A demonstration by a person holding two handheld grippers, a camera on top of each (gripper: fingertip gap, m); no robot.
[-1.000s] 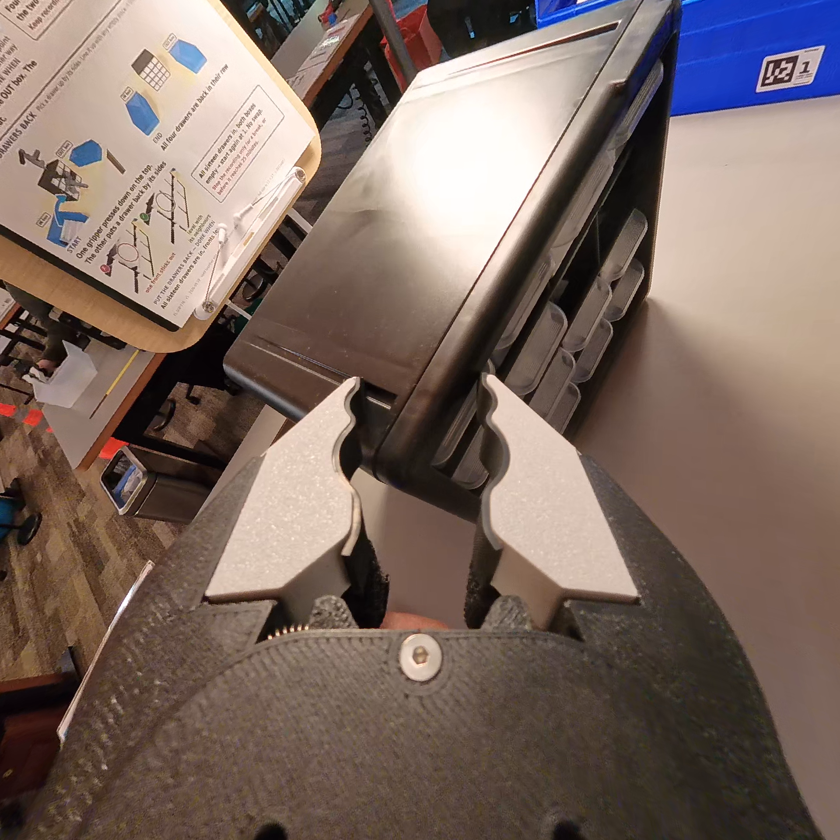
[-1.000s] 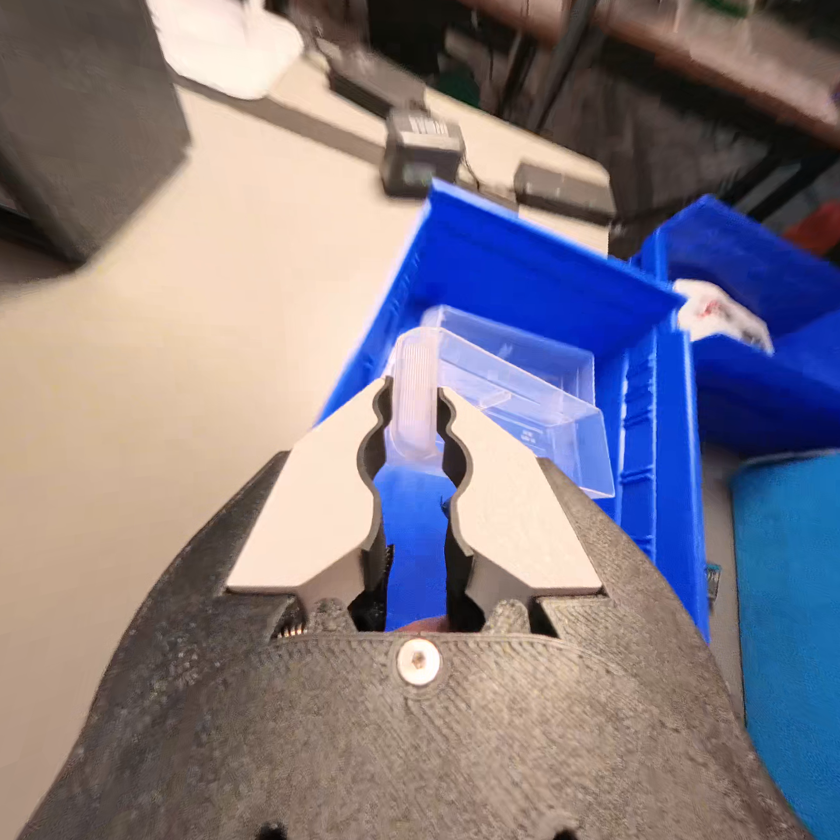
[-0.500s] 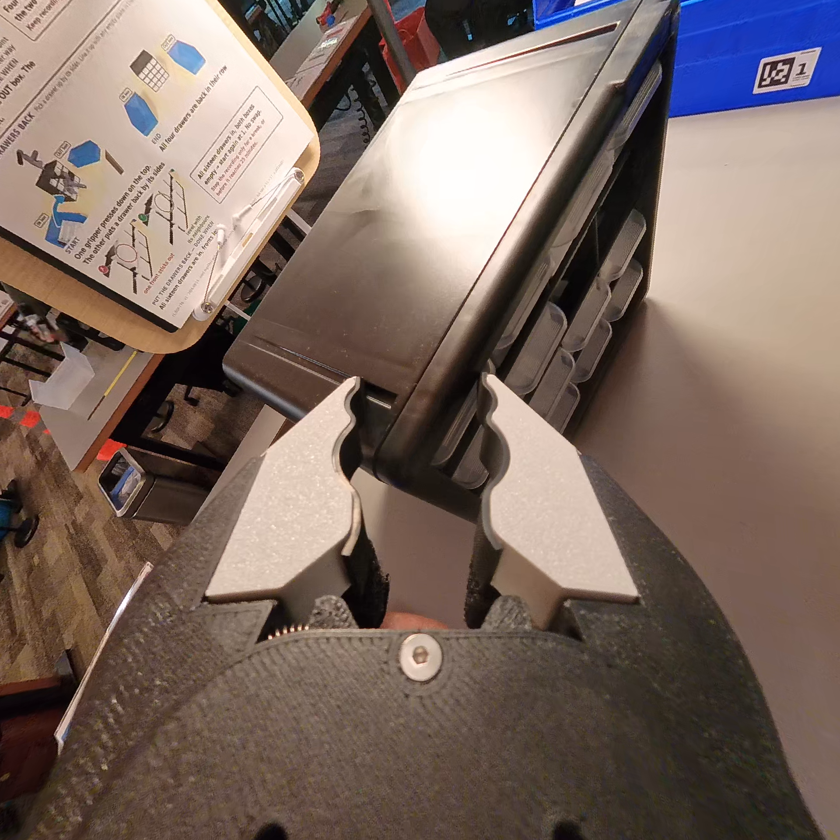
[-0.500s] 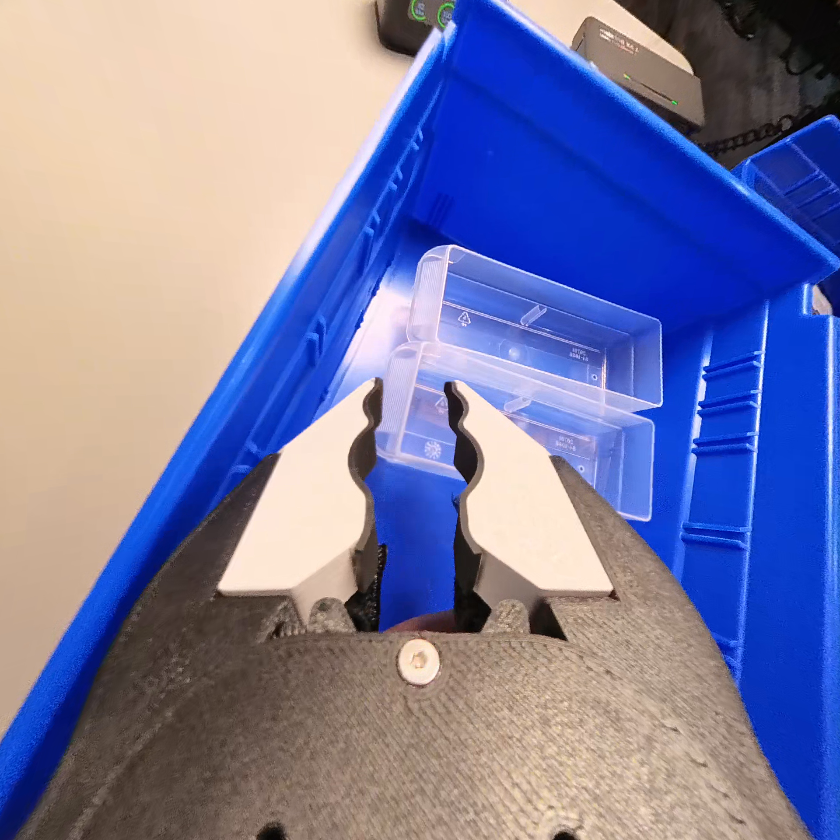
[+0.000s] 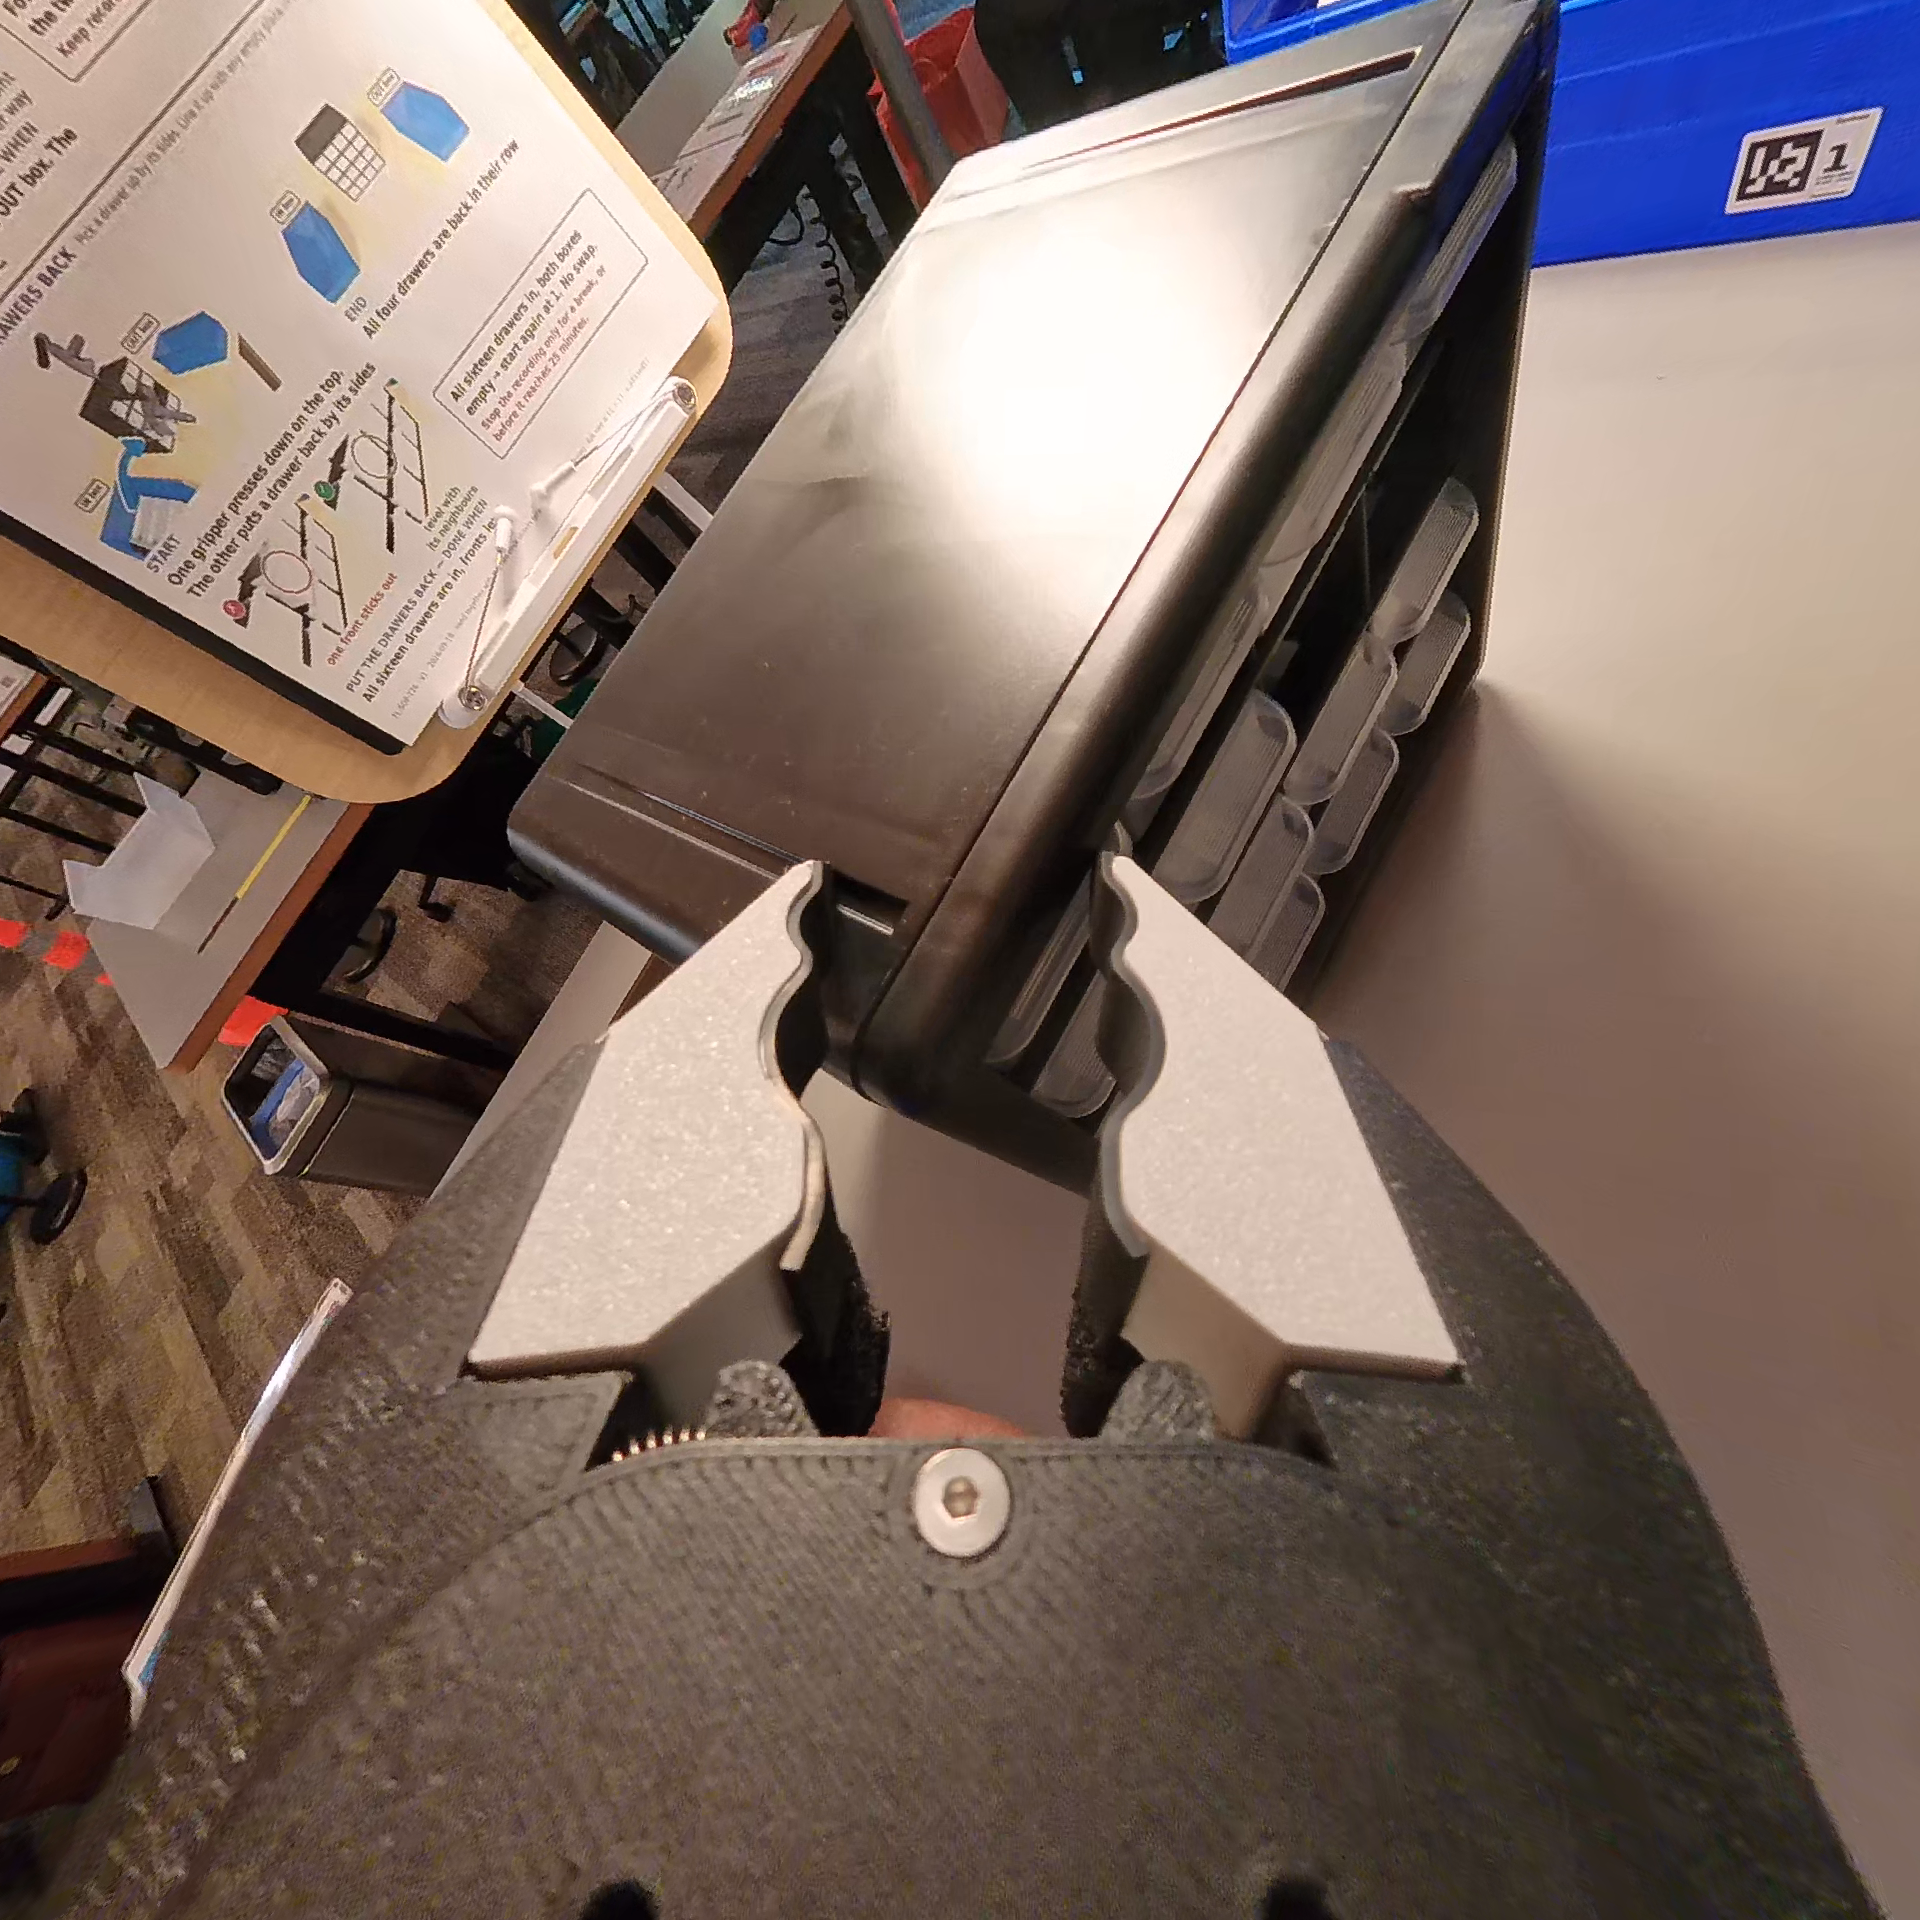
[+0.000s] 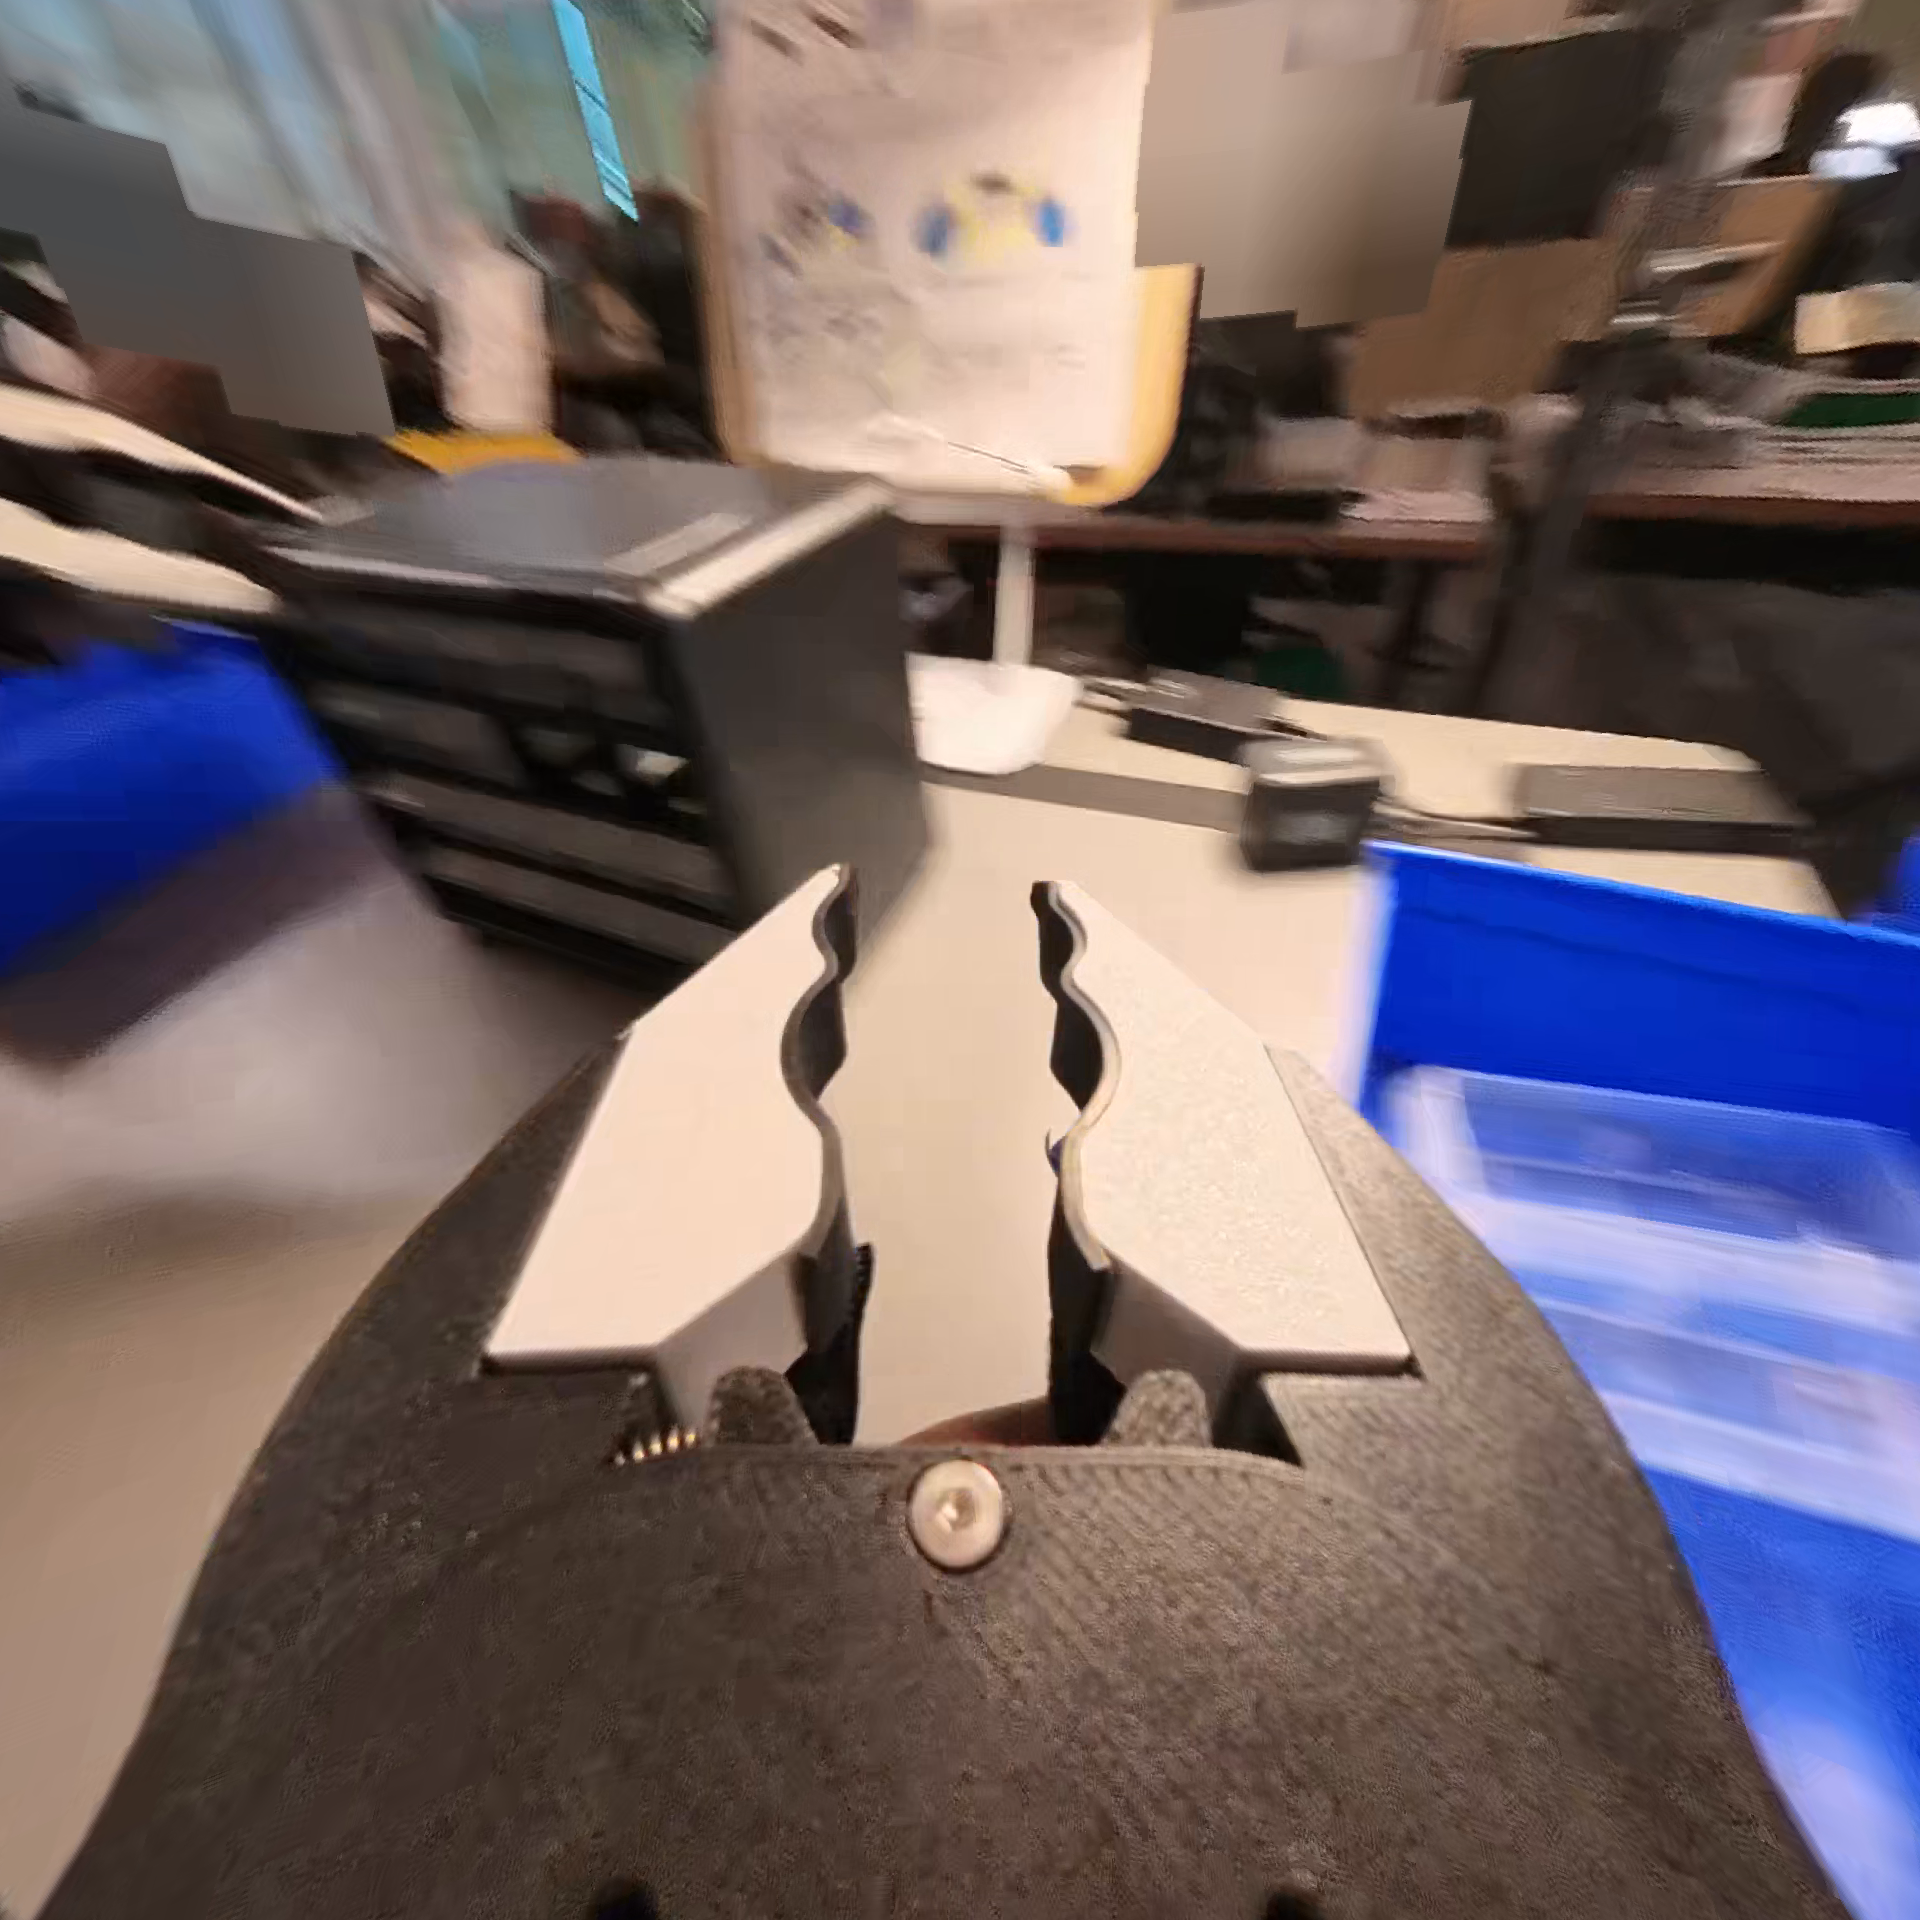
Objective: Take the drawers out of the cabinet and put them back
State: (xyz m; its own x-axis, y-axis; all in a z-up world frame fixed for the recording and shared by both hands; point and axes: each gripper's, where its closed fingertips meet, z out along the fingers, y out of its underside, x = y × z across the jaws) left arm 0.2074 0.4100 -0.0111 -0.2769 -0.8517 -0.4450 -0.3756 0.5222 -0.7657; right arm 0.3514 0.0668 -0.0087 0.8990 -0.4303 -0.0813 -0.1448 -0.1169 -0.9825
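Grey tabletop (image 5: 1714, 727) carries the black cabinet (image 5: 987, 468), clear drawers (image 5: 1340, 717) showing in its front at right. Left gripper (image 5: 961, 883) sits at the cabinet's near top corner, jaws apart, straddling the front edge; whether the pads press on it I cannot tell. Right gripper (image 6: 940, 894) hovers over the table, jaws open, nothing between them. Blue bin (image 6: 1662, 1091) lies right of it with clear drawers inside, blurred. Instruction board (image 5: 312, 343) stands far left.

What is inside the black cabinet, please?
The black cabinet holds clear plastic drawers in several rows, with some dark gaps. Their contents, and the slots covered by its frame, cannot be seen.
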